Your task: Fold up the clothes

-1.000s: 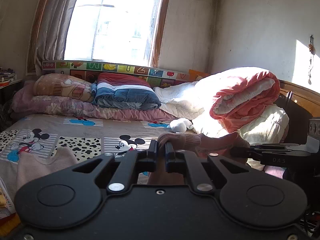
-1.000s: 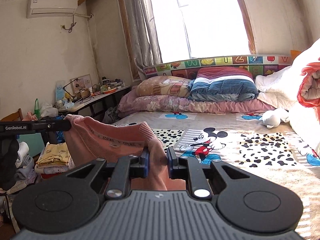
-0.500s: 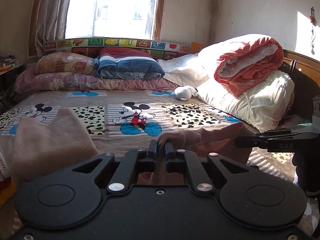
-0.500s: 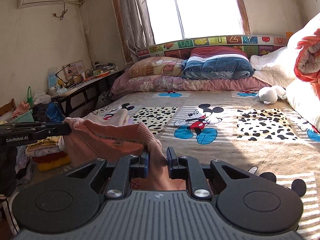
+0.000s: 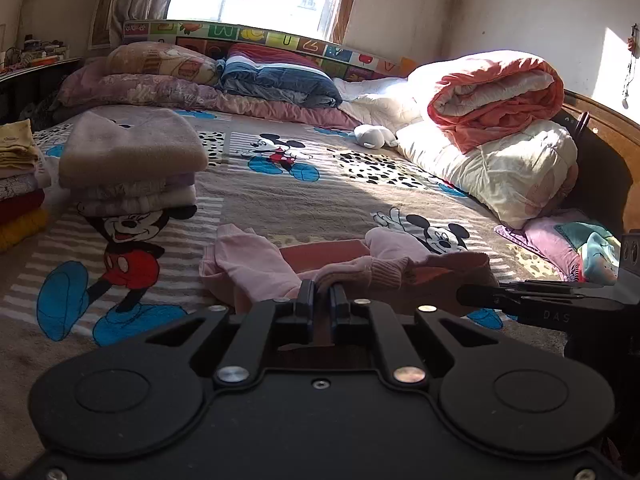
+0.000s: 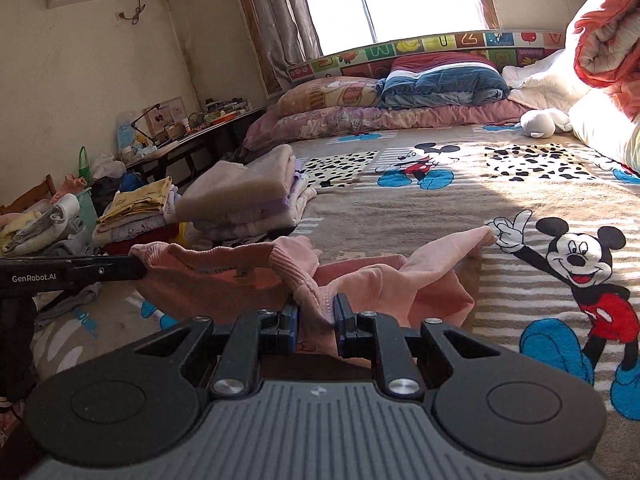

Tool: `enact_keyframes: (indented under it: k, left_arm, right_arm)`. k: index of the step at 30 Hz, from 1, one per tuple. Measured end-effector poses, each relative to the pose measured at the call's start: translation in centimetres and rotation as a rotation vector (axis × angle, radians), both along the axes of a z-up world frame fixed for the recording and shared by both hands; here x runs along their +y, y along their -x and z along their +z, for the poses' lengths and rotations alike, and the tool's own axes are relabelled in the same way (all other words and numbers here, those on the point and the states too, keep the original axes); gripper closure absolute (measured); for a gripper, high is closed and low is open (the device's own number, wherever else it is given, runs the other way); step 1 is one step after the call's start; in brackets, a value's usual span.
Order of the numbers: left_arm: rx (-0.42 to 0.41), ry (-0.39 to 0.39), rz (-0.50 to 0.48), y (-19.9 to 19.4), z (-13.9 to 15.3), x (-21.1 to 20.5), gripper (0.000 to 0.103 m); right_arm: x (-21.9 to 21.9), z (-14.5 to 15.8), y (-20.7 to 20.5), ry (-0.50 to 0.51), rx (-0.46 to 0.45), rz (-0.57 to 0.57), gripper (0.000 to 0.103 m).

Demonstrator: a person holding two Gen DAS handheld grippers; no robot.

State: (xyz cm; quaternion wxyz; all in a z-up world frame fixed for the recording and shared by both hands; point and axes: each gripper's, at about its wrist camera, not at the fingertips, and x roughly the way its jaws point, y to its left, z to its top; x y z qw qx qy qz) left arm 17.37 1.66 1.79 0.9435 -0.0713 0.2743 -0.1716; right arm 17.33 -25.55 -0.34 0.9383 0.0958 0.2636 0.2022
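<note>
Pink sweater (image 6: 372,280) half laid on the bed (image 6: 400,208)
Both my jaws are pinched on its ribbed edge, left gripper (image 5: 322,294) nearly closed, right gripper (image 6: 316,312) slightly wider; letting go unevenly could bunch the sleeves

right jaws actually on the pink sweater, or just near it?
Touching. The right wrist view shows the right gripper with its jaws closed on a ribbed fold of the pink sweater, cloth pinched between them.

A sweater (image 5: 256,264) lies on the bed (image 5: 320,200), folded stack (image 5: 132,164) to its left, pillows (image 5: 160,68) behind.
</note>
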Motion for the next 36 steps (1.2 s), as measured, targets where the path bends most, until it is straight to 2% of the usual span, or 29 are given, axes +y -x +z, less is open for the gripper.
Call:
enact_keyframes:
  k: [11,14,16,19,22,25,27,29,30,31,34,36]
  left_arm:
    - [0.107,-0.037,0.051,5.0,-5.5,-0.1,0.099]
    - [0.121,-0.061,0.064,6.1,-6.9,0.2,0.099]
    - [0.141,-0.069,0.072,6.7,-7.7,0.5,0.103]
    - [0.189,-0.08,0.08,8.0,-9.2,0.9,0.103]
    - [0.23,-0.045,0.088,9.1,-10.0,2.0,0.103]
    - [0.266,0.007,0.104,9.9,-10.4,3.0,0.103]
    - [0.294,0.086,0.121,10.1,-10.7,3.8,0.099]
    - [0.315,0.167,0.141,10.3,-11.1,4.4,0.086]
    - [0.323,0.205,0.154,10.4,-11.4,4.6,0.069]
    - [0.33,0.241,0.166,10.5,-11.7,4.8,0.056]
    - [0.359,0.37,0.193,10.2,-12.7,5.2,0.056]
    - [0.382,0.464,0.21,9.9,-13.5,5.5,0.056]
  right_arm:
    - [3.6,-6.5,7.1,0.168,0.042,0.004,0.084]
    - [4.4,-7.4,8.2,0.211,0.045,0.004,0.084]
    - [4.7,-8.0,8.8,0.233,0.047,0.003,0.084]
    - [5.0,-8.8,9.7,0.259,0.061,-0.001,0.084]
    - [4.6,-9.2,10.3,0.245,0.118,-0.017,0.075]
    - [4.4,-9.0,11.8,0.219,0.134,-0.01,0.061]
    - [3.8,-8.9,13.0,0.151,0.143,-0.017,0.044]
    - [2.3,-9.0,13.8,-0.004,0.17,-0.052,0.035]
    - [1.4,-9.3,13.9,-0.104,0.196,-0.079,0.034]
    - [0.4,-9.9,13.9,-0.207,0.222,-0.107,0.034]
    - [-2.4,-12.7,13.9,-0.521,0.295,-0.194,0.034]
    - [-3.4,-14.3,13.8,-0.65,0.319,-0.242,0.034]
